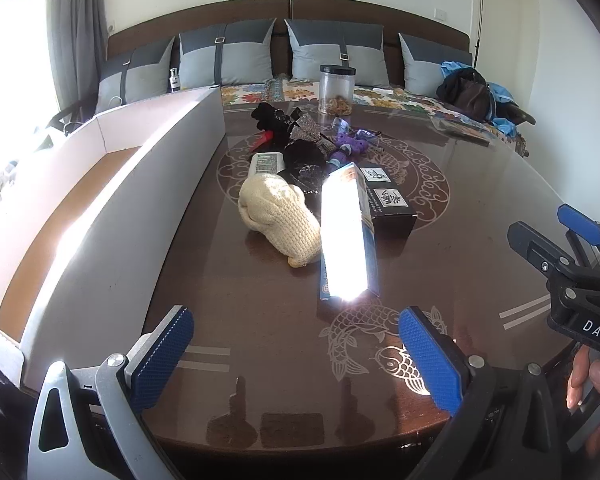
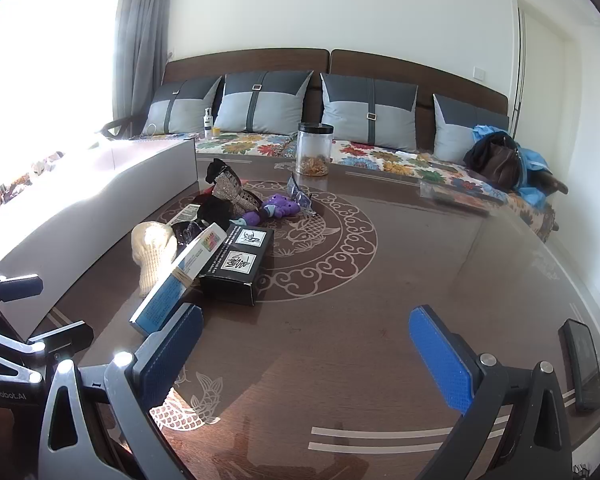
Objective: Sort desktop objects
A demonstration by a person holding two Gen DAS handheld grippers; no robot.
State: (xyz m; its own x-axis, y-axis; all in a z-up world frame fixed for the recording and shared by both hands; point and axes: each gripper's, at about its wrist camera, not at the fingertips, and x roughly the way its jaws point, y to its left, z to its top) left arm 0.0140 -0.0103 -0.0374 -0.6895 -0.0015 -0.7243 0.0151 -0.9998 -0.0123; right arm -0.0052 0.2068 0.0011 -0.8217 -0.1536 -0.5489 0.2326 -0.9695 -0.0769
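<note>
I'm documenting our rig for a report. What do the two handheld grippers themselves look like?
Both the left gripper and right gripper have textured blue rectangular finger pads on silver-and-black frames with triangular cut-outs and round silver bolts. The right one's black body bears white "DAS" lettering.

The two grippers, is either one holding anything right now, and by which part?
Nothing is held. The left gripper and the right gripper are both open above the table, with only bare tabletop between their blue pads.

Cream knit glove (image 1: 278,216) beside glaring carton (image 1: 348,236)
</note>
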